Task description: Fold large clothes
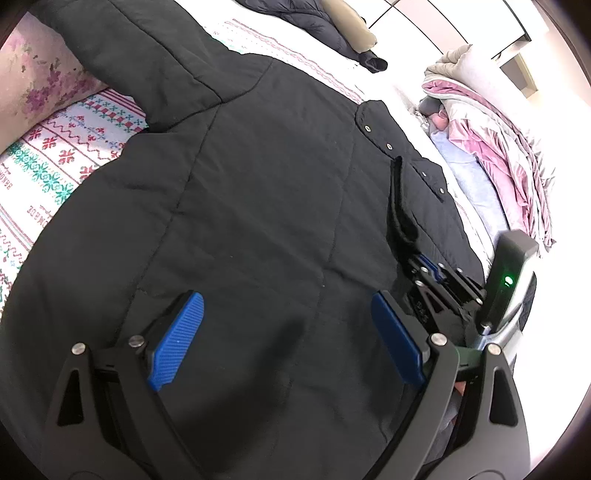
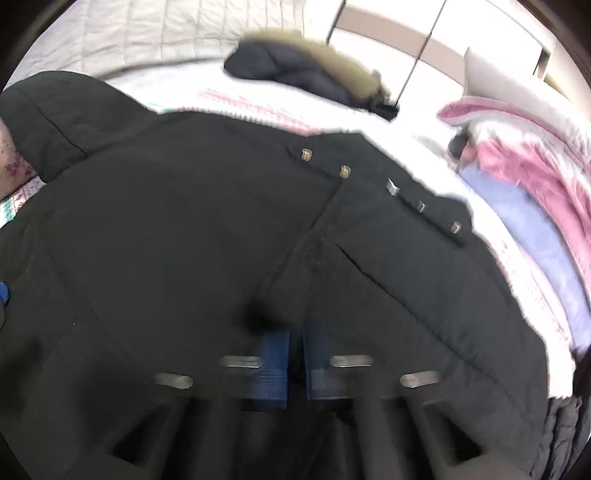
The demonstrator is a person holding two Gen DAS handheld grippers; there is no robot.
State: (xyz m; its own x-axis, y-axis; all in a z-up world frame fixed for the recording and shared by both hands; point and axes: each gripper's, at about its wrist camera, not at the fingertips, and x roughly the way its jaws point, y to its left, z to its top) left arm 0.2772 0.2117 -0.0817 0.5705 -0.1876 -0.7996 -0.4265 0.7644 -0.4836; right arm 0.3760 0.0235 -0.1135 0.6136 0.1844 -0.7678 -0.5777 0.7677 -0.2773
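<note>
A large black padded coat (image 1: 240, 184) lies spread on the bed, hood at the upper left and a flap with metal snaps (image 1: 388, 146) to the right. My left gripper (image 1: 286, 299) hovers open just over the coat's middle, with nothing between its blue pads. My right gripper (image 1: 424, 266) sits to the right of it, at the lower end of a fleecy black edge strip (image 1: 397, 199). In the blurred right wrist view the coat (image 2: 166, 221) fills the frame. There my right gripper (image 2: 295, 334) has its pads almost together, and a fold of the coat's edge runs into them.
A second dark coat with a fur trim (image 1: 314, 22) lies at the far side of the bed. A heap of pink and grey bedding (image 1: 491, 147) runs along the right. The patterned bedsheet (image 1: 66, 147) and a floral pillow (image 1: 37, 74) show at the left.
</note>
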